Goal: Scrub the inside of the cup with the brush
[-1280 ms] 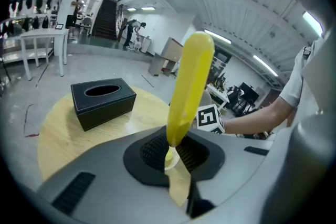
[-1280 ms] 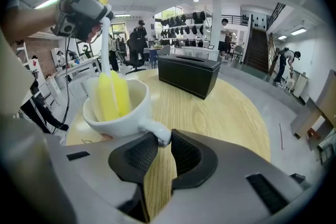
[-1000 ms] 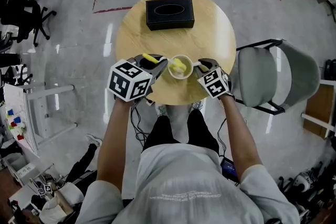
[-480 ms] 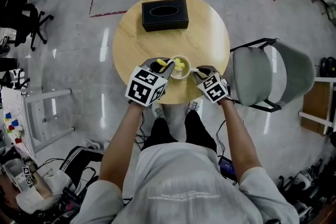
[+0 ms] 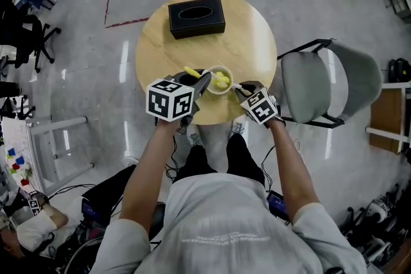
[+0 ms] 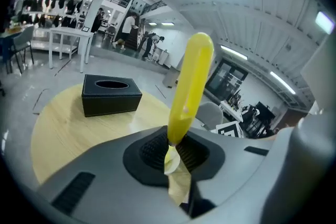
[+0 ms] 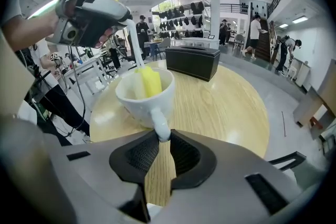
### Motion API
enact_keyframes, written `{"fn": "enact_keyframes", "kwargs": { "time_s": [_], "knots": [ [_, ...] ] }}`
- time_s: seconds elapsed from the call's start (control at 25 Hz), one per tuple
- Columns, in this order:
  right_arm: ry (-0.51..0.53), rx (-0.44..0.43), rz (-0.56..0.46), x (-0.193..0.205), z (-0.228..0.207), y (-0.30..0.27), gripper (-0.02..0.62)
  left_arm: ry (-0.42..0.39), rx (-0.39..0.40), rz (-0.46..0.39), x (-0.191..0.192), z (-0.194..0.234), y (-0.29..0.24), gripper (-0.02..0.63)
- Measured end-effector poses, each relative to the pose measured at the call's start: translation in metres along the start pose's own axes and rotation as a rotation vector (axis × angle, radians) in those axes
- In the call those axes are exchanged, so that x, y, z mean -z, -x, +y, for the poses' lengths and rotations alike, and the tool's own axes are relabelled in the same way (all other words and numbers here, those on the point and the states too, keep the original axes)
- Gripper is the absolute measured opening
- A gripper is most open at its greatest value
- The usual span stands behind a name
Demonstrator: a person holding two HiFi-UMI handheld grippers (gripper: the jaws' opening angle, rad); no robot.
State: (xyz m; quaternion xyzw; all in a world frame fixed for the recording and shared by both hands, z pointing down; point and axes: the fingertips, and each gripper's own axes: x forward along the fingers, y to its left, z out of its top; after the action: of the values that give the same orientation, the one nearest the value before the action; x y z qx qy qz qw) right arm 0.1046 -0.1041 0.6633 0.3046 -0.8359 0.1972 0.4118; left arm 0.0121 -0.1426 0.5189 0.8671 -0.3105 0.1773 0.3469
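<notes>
A white cup (image 5: 219, 81) stands on the round wooden table (image 5: 250, 42) near its front edge. In the right gripper view the cup (image 7: 143, 97) has its handle (image 7: 160, 128) between the pads of my right gripper (image 7: 160, 141). The jaws have just been closing and now pinch that handle. My left gripper (image 5: 200, 81) is left of the cup, shut on the yellow brush (image 6: 187, 89), whose handle sticks up from between its jaws. The brush's yellow head (image 7: 150, 81) is inside the cup. My right gripper (image 5: 241, 88) is at the cup's right side.
A black tissue box (image 5: 196, 18) lies at the table's far side, also seen from the left gripper as the box (image 6: 111, 94). A grey chair (image 5: 334, 90) stands close to the table's right. The person's legs are under the table's near edge.
My left gripper has shifted and rolled a little beside the cup, with the brush head staying inside it. The right gripper has stayed at the cup's handle.
</notes>
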Motion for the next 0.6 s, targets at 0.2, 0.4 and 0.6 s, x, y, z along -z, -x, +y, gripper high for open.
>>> {"fn": "enact_keyframes", "kwargs": {
  "time_s": [0.2, 0.4, 0.6],
  "knots": [
    [-0.009, 0.009, 0.004, 0.003, 0.003, 0.002, 0.091, 0.123, 0.021, -0.060, -0.011, 0.008, 0.011, 0.055],
    [0.012, 0.002, 0.006, 0.004, 0.003, 0.001, 0.091, 0.218, -0.021, -0.144, -0.019, 0.022, 0.029, 0.052],
    [0.035, -0.019, 0.015, 0.006, 0.004, 0.001, 0.091, 0.220, -0.096, -0.162, -0.012, 0.031, 0.044, 0.051]
  ]
}}
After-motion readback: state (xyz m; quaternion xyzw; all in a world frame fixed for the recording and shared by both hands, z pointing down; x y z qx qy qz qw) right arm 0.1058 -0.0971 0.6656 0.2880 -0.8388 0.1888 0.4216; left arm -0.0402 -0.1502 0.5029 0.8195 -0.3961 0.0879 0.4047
